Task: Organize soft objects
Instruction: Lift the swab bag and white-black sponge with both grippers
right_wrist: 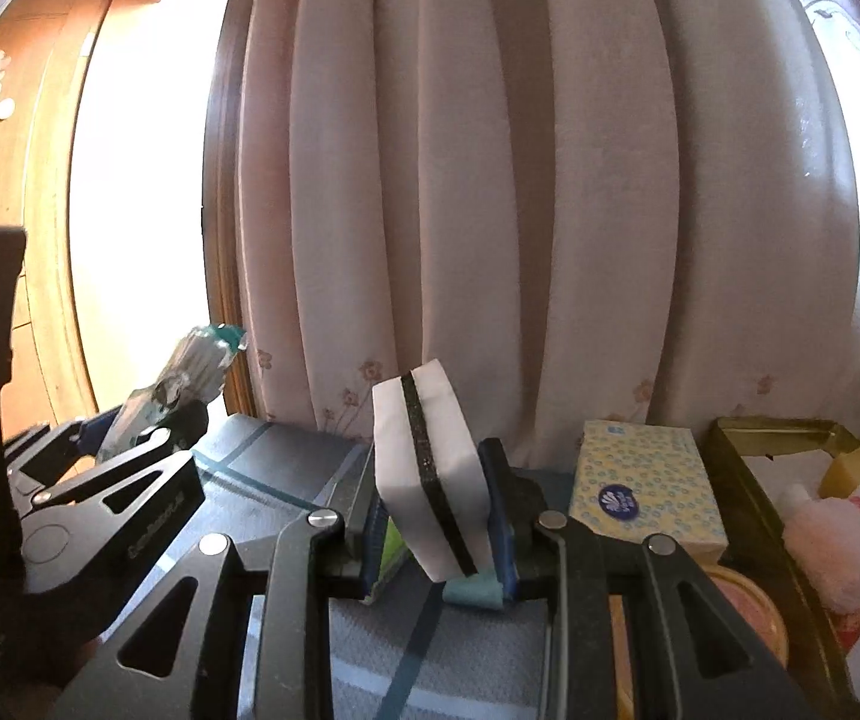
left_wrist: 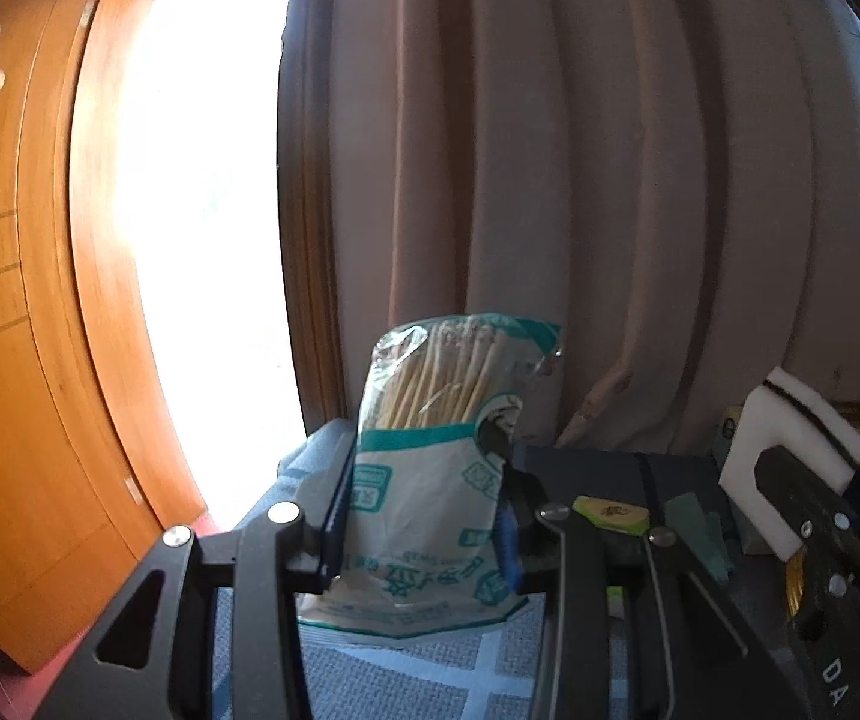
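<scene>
Nearest to you, your left gripper (left_wrist: 423, 516) has its 2 fingers (left_wrist: 333, 510) clamped on a white and teal plastic bag of cotton swabs (left_wrist: 436, 450), held upright above the blue checked cloth (left_wrist: 405, 678) that covers the table; the swab sticks show through the bag's clear top. Your right gripper (right_wrist: 436, 522) has its fingers (right_wrist: 499, 504) clamped on a white sponge with a black stripe (right_wrist: 430, 474), which tilts a little to the left and is lifted off the cloth. Under that sponge lie a small light-blue piece (right_wrist: 472, 591) and a green item (right_wrist: 390, 546), both partly hidden, so you cannot tell what they are. Just beyond, to the right, a yellow patterned tissue pack (right_wrist: 646, 486) rests on the table. Further right stands a gold-rimmed tray (right_wrist: 748, 450) holding a pink plush toy (right_wrist: 844, 546) and a yellowish block (right_wrist: 856, 474). Behind everything hangs a pale pleated curtain (right_wrist: 550, 180), with a bright window (left_wrist: 207, 180) and wooden panelling (left_wrist: 9, 300) to the left.
</scene>
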`<state>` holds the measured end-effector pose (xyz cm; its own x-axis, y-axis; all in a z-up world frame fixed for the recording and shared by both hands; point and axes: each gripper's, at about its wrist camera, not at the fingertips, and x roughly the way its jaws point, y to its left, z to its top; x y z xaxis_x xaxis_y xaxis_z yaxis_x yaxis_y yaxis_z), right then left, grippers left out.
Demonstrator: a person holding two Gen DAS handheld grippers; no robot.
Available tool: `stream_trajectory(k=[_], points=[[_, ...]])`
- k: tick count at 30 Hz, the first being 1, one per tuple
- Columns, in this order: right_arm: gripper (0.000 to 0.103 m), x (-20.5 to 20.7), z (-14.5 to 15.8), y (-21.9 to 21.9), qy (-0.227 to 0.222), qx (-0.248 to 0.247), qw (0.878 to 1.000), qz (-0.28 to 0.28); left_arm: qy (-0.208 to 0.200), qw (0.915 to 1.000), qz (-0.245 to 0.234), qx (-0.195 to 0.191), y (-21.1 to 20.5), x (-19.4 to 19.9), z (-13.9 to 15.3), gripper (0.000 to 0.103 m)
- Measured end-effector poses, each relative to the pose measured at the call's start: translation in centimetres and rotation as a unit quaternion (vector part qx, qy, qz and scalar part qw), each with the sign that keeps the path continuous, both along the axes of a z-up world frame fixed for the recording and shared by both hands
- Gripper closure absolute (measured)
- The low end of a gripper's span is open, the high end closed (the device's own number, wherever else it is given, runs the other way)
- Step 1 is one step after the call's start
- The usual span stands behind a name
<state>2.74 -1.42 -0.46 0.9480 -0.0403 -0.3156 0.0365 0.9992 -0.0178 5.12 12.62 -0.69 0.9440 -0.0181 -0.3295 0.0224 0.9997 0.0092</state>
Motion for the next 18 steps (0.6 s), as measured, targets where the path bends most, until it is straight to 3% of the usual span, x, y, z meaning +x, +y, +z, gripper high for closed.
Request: stream_trajectory(k=[18], points=[[0.072, -3.8, -0.4, -2.2, -0.018, -0.007, 1.000, -0.008, -0.002, 0.9999, -0.007, -0.012, -1.2, -3.7, 0.4, 0.065]])
